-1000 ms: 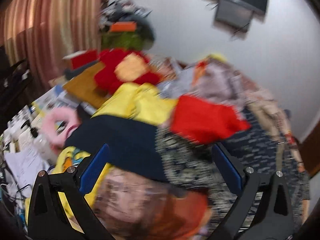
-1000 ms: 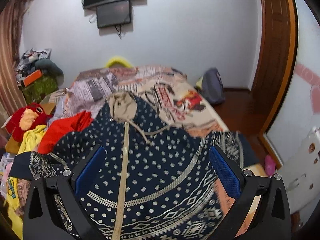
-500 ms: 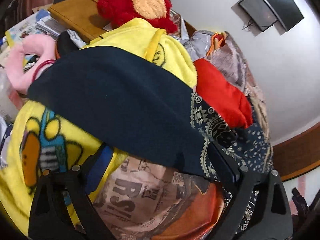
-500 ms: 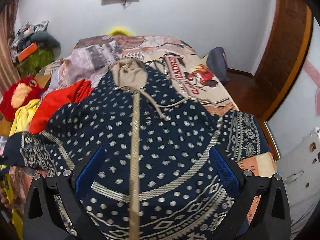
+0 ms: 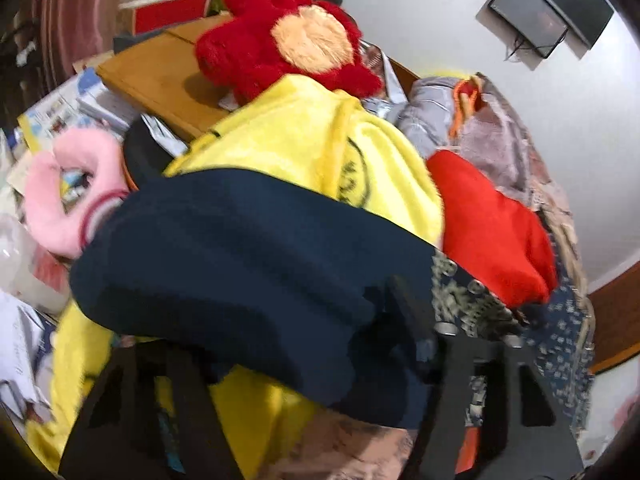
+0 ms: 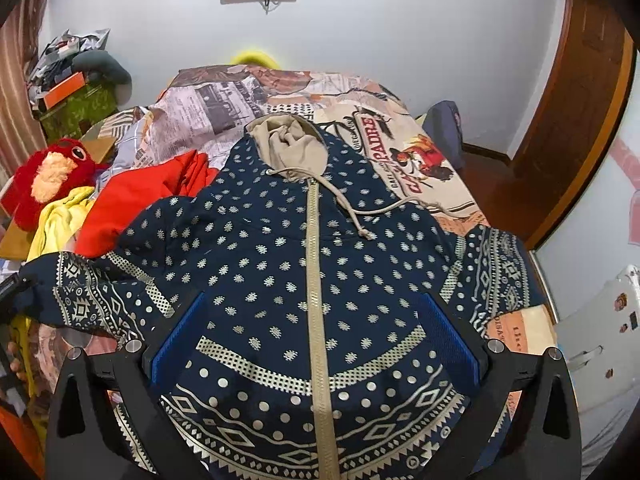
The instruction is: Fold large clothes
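A navy hoodie (image 6: 288,248) with cream dots, a beige zip and a beige hood lies front up on the bed. My right gripper (image 6: 314,340) hovers open over its lower front, one blue pad at each side of the zip. The hoodie's left sleeve ends in a plain navy cuff (image 5: 240,264). In the left wrist view this cuff drapes over my left gripper (image 5: 280,360) and hides the fingertips, so its state is unclear. The right sleeve (image 6: 496,276) lies spread out at the right.
A yellow fleece (image 5: 304,140), a red garment (image 5: 492,232) and a red plush toy (image 5: 288,48) lie left of the hoodie. A wooden board (image 5: 160,80) and a pink plush (image 5: 60,200) sit farther left. A printed bedspread (image 6: 224,100) covers the bed; a door (image 6: 580,120) stands right.
My left gripper has moved in low onto the navy cuff, which now covers its fingers. My right gripper has lowered and moved forward over the hoodie's front.
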`<state>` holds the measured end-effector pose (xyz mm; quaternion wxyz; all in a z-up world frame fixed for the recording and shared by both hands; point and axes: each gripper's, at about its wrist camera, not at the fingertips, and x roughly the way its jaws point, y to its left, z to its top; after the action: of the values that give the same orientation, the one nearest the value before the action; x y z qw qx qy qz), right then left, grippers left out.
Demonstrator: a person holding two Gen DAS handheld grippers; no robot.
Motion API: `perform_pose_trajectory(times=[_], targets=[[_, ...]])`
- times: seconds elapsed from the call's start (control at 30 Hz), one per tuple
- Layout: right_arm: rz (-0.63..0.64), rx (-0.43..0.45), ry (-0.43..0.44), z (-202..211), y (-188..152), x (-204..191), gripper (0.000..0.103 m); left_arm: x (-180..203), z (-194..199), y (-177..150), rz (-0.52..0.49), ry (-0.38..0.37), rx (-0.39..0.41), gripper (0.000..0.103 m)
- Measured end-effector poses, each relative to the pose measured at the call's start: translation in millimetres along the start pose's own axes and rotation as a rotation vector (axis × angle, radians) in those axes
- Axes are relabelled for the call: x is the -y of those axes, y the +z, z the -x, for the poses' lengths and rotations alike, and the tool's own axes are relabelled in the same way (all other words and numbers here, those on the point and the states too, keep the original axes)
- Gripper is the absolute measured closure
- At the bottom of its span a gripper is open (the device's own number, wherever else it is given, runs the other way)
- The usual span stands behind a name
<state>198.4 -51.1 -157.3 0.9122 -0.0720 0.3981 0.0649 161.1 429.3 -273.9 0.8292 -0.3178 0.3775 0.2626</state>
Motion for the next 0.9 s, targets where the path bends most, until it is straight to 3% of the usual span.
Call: perform_pose_trajectory(times=[0.07, 0.17, 0.27, 0.43, 0.57, 0.73, 0.9], targets=[[-0.011, 0.007, -0.012, 3.8, -1.9, 6.6, 0.001, 0.6, 3.5, 2.9, -0.018, 0.059, 0.014, 0.071], [-0.028, 0.009, -0.027, 7.2, -3.9, 15.6, 0.001, 2.3, 16.6, 8.3, -0.026, 0.065, 0.052, 0.09], [-0.037, 0.005, -0.044, 6.5, -5.4, 26.2, 0.001, 22.0, 43.2, 14.7, -0.094, 0.078, 0.135, 0.097], [-0.025, 0.02, -0.051, 6.4, -1.6, 39.4, 0.001, 78.6, 93.7, 27.7, -0.205, -0.014, 0.267, 0.098], [-0.008, 0.048, -0.033, 6.3, 5.8, 48.9, 0.001, 145.1, 131.6, 32.9, -0.297, -0.159, 0.341, 0.098], [-0.006, 0.079, 0.014, 0.3, 15.3, 66.1, 0.001, 233.7, 150.6, 21.8, -0.395, -0.341, 0.337, 0.098], [-0.02, 0.085, 0.112, -7.8, 13.3, 89.1, 0.001, 332.2, 135.8, -25.5, -0.55, -0.43, 0.274, 0.098]])
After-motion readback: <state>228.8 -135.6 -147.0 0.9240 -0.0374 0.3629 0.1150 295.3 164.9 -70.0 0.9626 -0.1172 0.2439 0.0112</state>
